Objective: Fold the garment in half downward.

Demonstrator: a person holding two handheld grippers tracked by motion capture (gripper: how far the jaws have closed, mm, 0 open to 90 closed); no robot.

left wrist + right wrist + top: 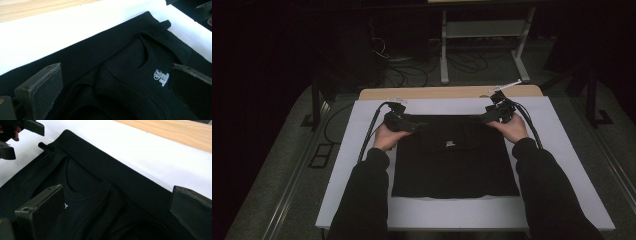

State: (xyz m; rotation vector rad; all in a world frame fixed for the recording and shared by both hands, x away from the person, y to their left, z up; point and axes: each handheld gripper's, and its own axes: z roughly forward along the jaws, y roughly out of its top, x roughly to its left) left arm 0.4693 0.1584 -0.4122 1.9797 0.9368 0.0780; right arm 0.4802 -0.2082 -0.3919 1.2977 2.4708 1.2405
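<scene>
Logo print (161, 77), small and white, read clearly in the left gripper view; the high view gave a speck. Folded black T-shirt (455, 155) lay flat on the white table cover (562, 150), its far corners under the left gripper (411, 125) and right gripper (486, 118). Both jaw pairs stood apart, clamping nothing. Fabric matte, seams ribbed.

Bare white board (562, 150) all around black shirt (457, 165).
</scene>
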